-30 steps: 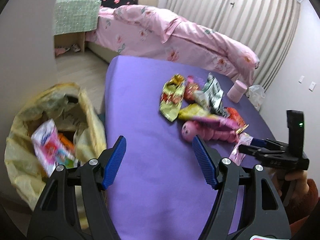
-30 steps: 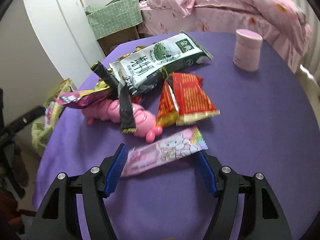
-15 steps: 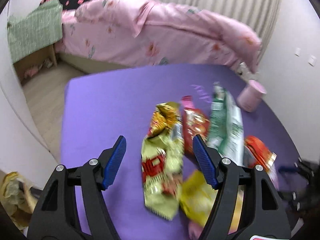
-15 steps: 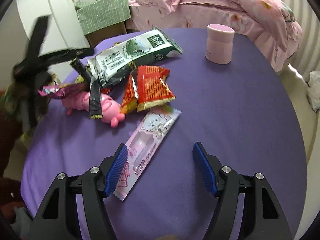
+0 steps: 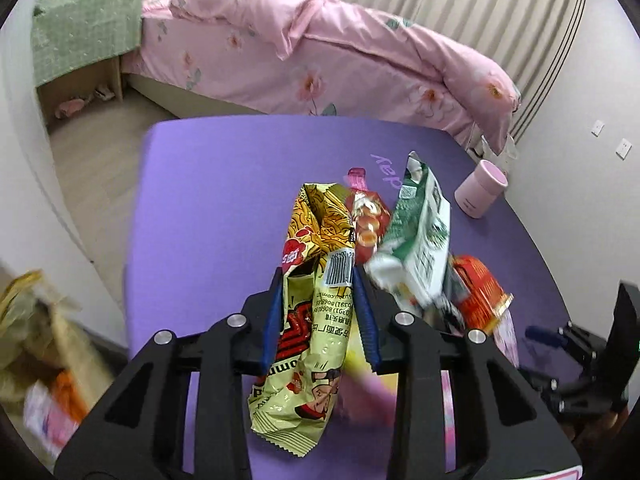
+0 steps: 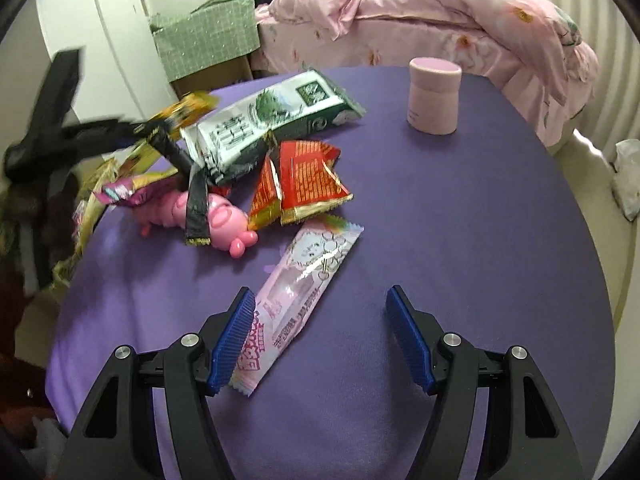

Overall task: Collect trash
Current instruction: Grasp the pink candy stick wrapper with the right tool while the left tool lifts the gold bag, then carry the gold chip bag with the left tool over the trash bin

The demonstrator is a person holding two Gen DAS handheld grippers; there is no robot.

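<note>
My left gripper (image 5: 317, 280) has its jaws closing on a yellow snack wrapper (image 5: 316, 340), and the blue pads pinch its middle. In the right wrist view that gripper (image 6: 132, 128) is a blur at the left, with the yellow wrapper (image 6: 180, 116) raised off the pile. Beside it lie a green and white wrapper (image 5: 420, 232), a red wrapper (image 6: 308, 176) and a pink pig toy (image 6: 224, 216). My right gripper (image 6: 320, 320) stands open low over the purple table (image 6: 480, 240). A pink wrapper (image 6: 304, 280) lies flat with its near end by the left pad.
A yellow trash bag (image 5: 36, 340) holding wrappers sits on the floor left of the table. A pink lidded cup (image 6: 434, 96) stands at the table's far right. A bed with a pink quilt (image 5: 320, 48) lies behind, and a green checked box (image 6: 208, 44) beside it.
My left gripper swung from the trash bag over to the pile and closed on the yellow wrapper. The right gripper drew back a little, and the pink wrapper now lies angled by its left pad.
</note>
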